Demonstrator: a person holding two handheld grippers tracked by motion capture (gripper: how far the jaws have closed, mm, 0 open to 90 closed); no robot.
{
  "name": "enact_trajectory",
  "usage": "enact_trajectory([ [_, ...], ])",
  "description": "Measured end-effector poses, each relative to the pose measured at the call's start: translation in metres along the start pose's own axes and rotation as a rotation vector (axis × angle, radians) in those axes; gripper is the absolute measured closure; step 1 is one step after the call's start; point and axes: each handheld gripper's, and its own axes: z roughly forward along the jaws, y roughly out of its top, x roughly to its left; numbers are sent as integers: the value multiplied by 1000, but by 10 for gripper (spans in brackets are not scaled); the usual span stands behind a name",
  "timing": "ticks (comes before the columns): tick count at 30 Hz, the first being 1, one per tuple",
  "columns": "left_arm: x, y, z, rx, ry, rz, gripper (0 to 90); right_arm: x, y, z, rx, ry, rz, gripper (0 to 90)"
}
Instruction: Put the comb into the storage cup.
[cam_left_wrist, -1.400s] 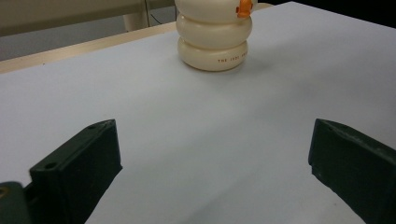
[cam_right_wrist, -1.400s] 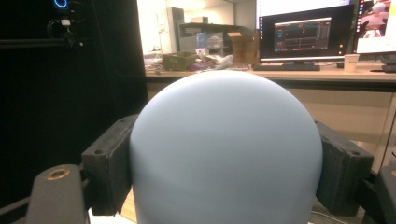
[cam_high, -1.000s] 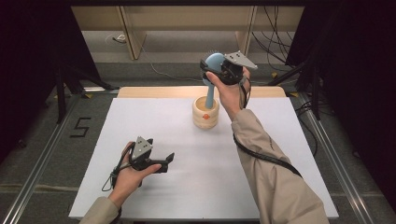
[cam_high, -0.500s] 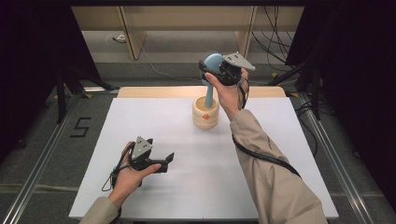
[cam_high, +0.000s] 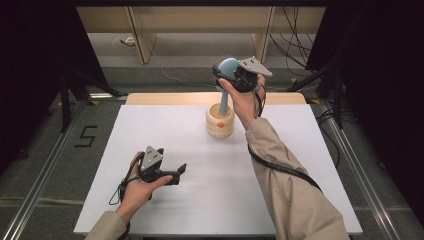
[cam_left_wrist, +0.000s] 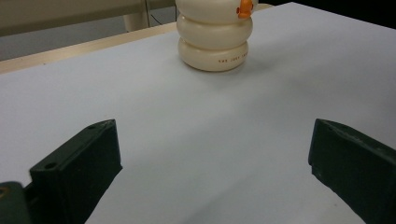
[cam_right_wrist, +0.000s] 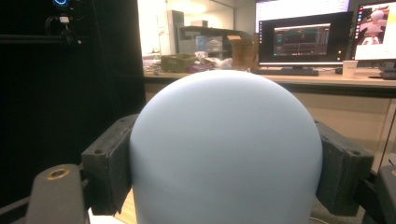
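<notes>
White table (cam_high: 150, 125): one holder (cam_high: 220, 120), one brush (cam_high: 227, 70).

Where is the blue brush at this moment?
In the high view the blue brush stands at the far middle of the table, its handle down in the cream holder, its head between the right gripper fingers.

A white table (cam_high: 150, 130) carries a cream ribbed holder (cam_high: 220, 121) near its far edge.
</notes>
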Motion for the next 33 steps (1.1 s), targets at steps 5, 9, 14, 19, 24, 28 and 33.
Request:
enact_trajectory([
  [5,0,0,0,0,0,0,18,1,-1,0,0,0,-2,207],
  [9,0,0,0,0,0,1,18,1,-2,0,-2,0,-3,207],
  [14,0,0,0,2,0,1,18,1,-3,1,-1,-1,-6,207],
  [19,0,0,0,0,0,-1,19,2,-4,1,8,-4,-4,207],
  [24,0,0,0,-1,0,-2,19,3,-7,2,11,-2,-3,207],
  [28,0,0,0,-1,0,-2,19,3,-8,3,13,-3,-3,207],
  [33,0,0,0,0,0,-1,19,3,-8,2,16,-5,-8,207],
])
